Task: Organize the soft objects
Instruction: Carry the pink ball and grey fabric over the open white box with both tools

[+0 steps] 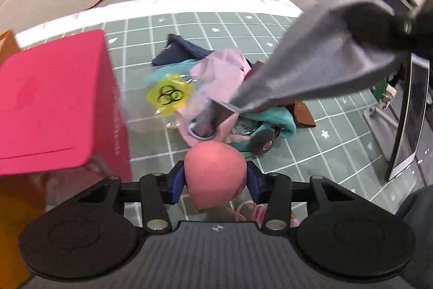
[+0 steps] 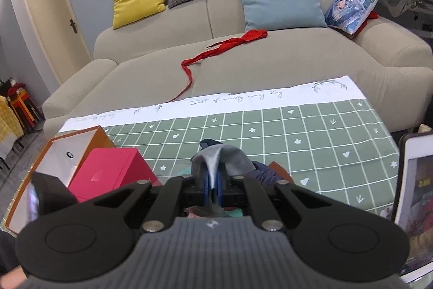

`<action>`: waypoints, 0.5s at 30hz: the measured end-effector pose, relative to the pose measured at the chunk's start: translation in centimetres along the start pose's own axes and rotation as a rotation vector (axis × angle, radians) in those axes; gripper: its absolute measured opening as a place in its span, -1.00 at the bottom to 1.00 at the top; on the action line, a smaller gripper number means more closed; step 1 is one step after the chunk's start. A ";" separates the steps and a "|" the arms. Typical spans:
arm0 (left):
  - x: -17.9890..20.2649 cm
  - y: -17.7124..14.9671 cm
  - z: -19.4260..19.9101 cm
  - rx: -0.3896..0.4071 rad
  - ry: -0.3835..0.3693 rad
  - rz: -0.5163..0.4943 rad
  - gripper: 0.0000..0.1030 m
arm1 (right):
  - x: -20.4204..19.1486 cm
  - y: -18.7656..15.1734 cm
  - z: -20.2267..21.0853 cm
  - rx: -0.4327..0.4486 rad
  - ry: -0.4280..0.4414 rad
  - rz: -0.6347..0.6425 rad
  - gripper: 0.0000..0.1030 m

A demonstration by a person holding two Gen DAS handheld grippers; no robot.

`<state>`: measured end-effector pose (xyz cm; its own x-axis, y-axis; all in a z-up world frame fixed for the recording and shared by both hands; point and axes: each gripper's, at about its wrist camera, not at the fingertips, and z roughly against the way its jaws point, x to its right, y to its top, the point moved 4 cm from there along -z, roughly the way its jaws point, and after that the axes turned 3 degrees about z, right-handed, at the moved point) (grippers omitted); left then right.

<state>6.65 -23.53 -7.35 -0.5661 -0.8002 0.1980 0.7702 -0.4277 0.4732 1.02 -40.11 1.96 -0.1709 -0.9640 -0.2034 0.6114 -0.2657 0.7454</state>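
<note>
My left gripper (image 1: 215,180) is shut on a pink soft ball (image 1: 215,178), held above the green checked tablecloth (image 1: 297,153). Just beyond it lies a pile of soft things: a pale pink cloth (image 1: 219,77), a teal plush (image 1: 273,123), a dark navy garment (image 1: 181,50) and a yellow tag in clear wrap (image 1: 169,94). My right gripper (image 2: 213,187) is shut on a grey cloth (image 2: 222,156), which hangs stretched over the pile in the left wrist view (image 1: 319,61). The right gripper itself (image 1: 406,29) shows at upper right there.
A pink box (image 1: 54,104) stands at the left inside an orange box (image 2: 48,151). A beige sofa (image 2: 243,64) with cushions and a red ribbon (image 2: 216,50) lies behind the table. A tablet screen (image 2: 414,180) stands at the right edge.
</note>
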 end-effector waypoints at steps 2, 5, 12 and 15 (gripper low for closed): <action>-0.1 0.7 1.4 -0.015 0.009 0.013 0.02 | -0.5 0.5 0.3 0.001 -0.013 0.004 -0.94; -0.3 1.9 4.1 0.009 0.040 -0.007 0.02 | -1.5 1.5 0.9 0.002 -0.018 0.005 -0.94; -5.1 5.0 10.3 0.053 0.065 0.058 0.02 | -7.1 5.3 1.7 0.031 0.040 0.081 -0.94; -8.4 5.8 12.9 0.085 0.135 0.078 0.02 | -10.9 7.3 1.9 0.054 0.093 0.134 -0.94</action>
<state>12.05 -13.88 4.77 -0.4565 -0.8812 0.1227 0.7795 -0.3297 0.5326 5.89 -31.53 10.80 -0.0172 -0.9876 -0.1562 0.5811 -0.1370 0.8022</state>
